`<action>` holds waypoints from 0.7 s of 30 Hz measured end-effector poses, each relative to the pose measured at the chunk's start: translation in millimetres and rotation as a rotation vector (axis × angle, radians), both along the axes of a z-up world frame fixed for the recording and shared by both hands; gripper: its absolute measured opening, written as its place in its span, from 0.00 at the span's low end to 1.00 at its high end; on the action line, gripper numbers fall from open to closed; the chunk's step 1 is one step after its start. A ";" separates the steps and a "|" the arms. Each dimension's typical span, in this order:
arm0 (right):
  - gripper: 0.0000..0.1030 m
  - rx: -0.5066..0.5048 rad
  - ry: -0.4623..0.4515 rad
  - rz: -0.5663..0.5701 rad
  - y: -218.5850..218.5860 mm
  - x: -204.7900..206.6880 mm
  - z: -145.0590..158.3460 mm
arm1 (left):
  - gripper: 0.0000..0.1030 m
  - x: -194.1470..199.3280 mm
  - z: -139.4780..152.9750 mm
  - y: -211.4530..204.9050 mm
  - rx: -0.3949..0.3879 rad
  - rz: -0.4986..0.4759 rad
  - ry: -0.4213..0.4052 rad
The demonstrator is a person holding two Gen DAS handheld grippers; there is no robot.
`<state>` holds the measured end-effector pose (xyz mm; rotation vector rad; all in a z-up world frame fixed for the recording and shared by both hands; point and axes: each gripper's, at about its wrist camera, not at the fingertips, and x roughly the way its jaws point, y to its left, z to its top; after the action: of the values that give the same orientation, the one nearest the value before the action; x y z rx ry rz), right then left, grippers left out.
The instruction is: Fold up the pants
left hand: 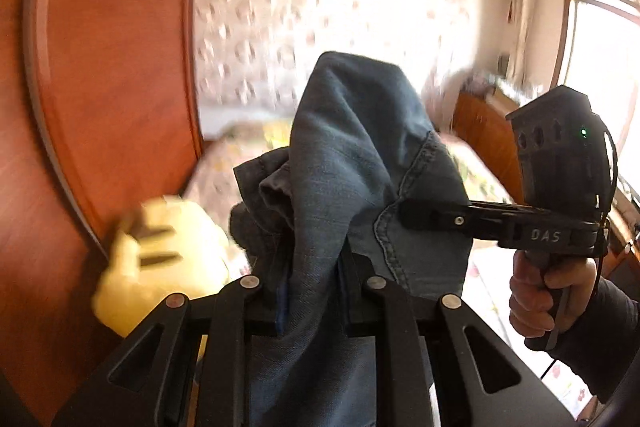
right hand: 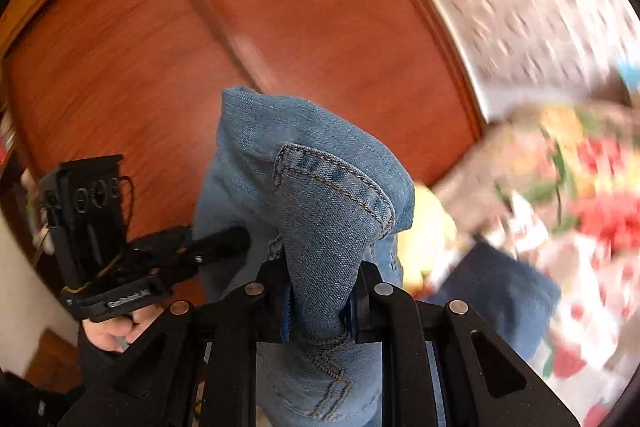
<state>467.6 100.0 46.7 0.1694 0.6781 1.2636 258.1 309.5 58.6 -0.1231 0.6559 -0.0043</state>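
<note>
we have the jeans (left hand: 352, 163) pinched in both claws: the left gripper (left hand: 312, 291) is clenched on a bunch of denim that rises in front of its camera and hangs down below, and the right gripper (right hand: 320, 303) is clenched on a stitched hem or cuff, its fingers reaching in from the right in the left view, close beside ours. the fabric is lifted above the floral bedspread (right hand: 580, 227), both grips near each other, so neither hand looks nearer. the background is smeared, most of the garment is cut off, and we cannot tell its long axis; a yellow plush (left hand: 160, 259) lies blurred below.
</note>
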 end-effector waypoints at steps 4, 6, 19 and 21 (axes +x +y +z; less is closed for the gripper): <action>0.21 -0.124 0.074 -0.099 -6.9 40.3 -57.7 | 0.19 47.1 -52.1 -11.4 -0.024 -0.032 0.110; 0.24 -0.137 0.071 -0.115 -13.8 48.5 -66.5 | 0.20 52.8 -56.8 -12.1 -0.029 -0.032 0.109; 0.50 -0.326 -0.031 -0.233 -12.0 47.8 -33.8 | 0.36 29.1 -56.7 -14.2 0.045 -0.006 0.100; 0.56 -0.353 -0.082 -0.265 -15.5 45.1 -25.1 | 0.36 21.6 -64.3 -17.4 0.052 -0.014 0.115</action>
<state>512.8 84.6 21.6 -0.0810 0.7692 0.8771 279.7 292.1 -5.7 -0.0687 0.7716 0.0062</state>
